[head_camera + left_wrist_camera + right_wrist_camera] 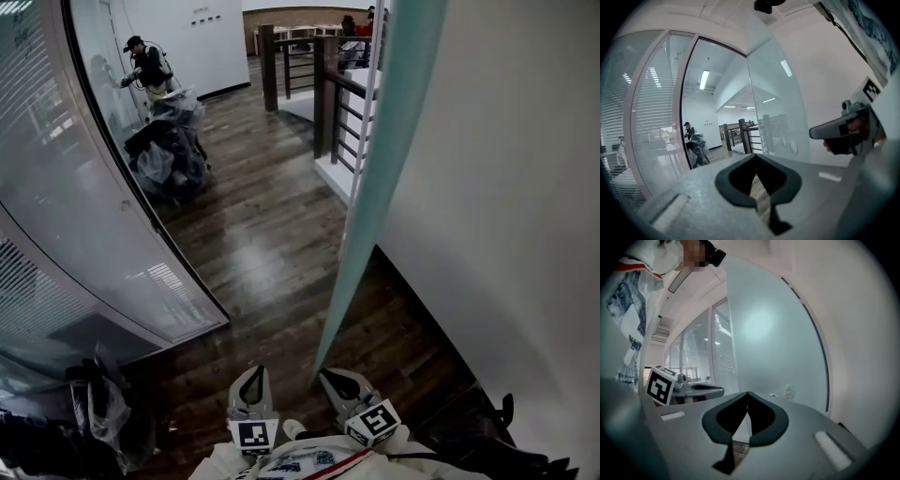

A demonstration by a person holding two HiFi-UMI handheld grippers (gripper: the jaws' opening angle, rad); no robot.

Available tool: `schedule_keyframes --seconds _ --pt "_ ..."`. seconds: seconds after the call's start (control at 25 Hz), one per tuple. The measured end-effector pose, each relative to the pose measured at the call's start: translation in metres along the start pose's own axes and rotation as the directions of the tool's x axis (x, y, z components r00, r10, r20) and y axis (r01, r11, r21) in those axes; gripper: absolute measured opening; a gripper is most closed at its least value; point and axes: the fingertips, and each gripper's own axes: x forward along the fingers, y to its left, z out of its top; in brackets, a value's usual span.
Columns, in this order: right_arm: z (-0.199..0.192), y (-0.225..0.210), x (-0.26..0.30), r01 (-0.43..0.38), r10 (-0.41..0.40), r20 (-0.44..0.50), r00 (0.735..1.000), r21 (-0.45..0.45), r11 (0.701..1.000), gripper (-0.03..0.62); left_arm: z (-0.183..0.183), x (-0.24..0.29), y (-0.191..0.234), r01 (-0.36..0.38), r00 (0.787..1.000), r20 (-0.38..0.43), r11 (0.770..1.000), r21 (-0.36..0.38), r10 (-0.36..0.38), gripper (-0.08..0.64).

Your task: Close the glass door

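Glass door (380, 187): ajar, seen edge-on, its lower corner just ahead of and between both grippers. Left gripper (255, 372): clenched, nothing in it. Right gripper (330, 377): clenched, empty, at the door's wall-side face. Dark wood floor (272, 244) beyond. Curved glass wall (84, 216) left, railing (328, 94) right. Farthest: a person (145, 66) by plastic-wrapped items (169, 150).
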Motion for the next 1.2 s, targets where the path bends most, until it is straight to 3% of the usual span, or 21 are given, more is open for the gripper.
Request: schedule_keyframes --seconds 0.2,0.4,0.6,0.76,0.84,1.04,1.2 --pt "-0.003 -0.023 0.007 0.047 -0.046 -0.024 0.999 0.027 0.999 0.008 -0.005 0.007 0.008 -0.017 1.000 -0.017 1.000 0.002 0.017 0.002" --pt "-0.007 -0.031 0.026 -0.029 0.028 -0.054 0.998 -0.009 1.000 0.009 -0.011 0.012 0.009 -0.068 0.997 -0.019 0.998 0.000 0.068 0.002" --pt "-0.008 -0.034 0.052 -0.133 0.129 -0.094 0.987 -0.039 0.990 0.023 0.004 0.013 0.022 -0.155 0.988 -0.027 0.988 -0.012 0.155 0.002" --pt "-0.013 -0.045 0.070 -0.163 0.151 -0.133 0.980 -0.087 0.983 0.043 0.004 0.017 0.032 -0.208 0.976 -0.056 0.978 0.002 0.208 0.002" --pt "-0.019 -0.047 0.078 -0.187 0.171 -0.155 0.973 -0.095 0.978 0.068 0.004 0.018 0.036 -0.232 0.970 -0.072 0.973 0.009 0.232 0.002" --pt "-0.019 -0.041 0.100 -0.251 0.232 -0.154 0.961 -0.115 0.961 0.210 0.003 0.020 0.047 -0.292 0.952 -0.096 0.956 0.007 0.291 0.002" --pt "-0.020 -0.037 0.113 -0.298 0.276 -0.161 0.948 -0.137 0.945 0.235 0.002 0.017 0.051 -0.333 0.936 -0.114 0.943 0.010 0.332 0.002"
